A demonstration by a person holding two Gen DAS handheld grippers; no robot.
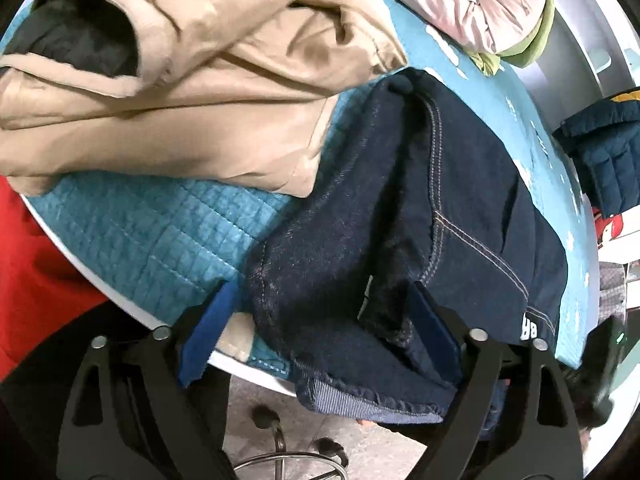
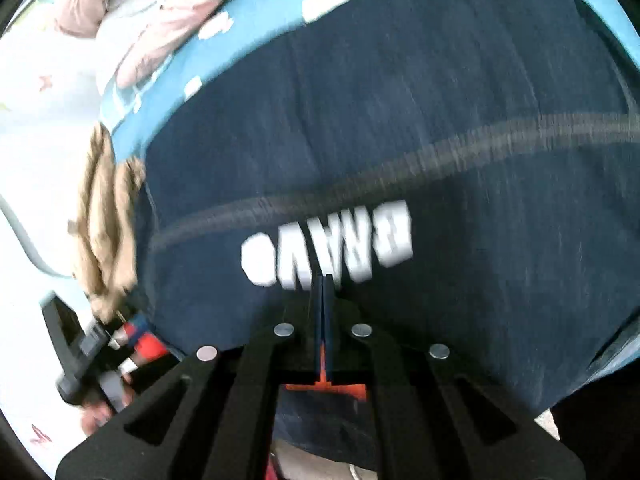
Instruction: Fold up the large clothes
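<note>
The dark denim garment (image 1: 400, 208) lies bunched on the blue quilted mat (image 1: 132, 232), its hem overhanging the near edge, folding barely started. The left gripper (image 1: 320, 328) is spread wide around its hem; the right gripper (image 2: 324, 284) is pressed together, seemingly empty. A tan jacket (image 1: 200, 80) waits unfolded.

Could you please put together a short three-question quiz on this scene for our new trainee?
1. True or false: the left gripper has its fingers spread apart around the hem of the dark denim garment.
2. Which item lies beside the denim garment on the teal quilted cover? A) a tan jacket B) a striped towel C) a white shirt
3. Fill in: the right gripper has its fingers pressed ______, just below the white lettering.

Key: 1 true; 2 A; 3 together.
</note>
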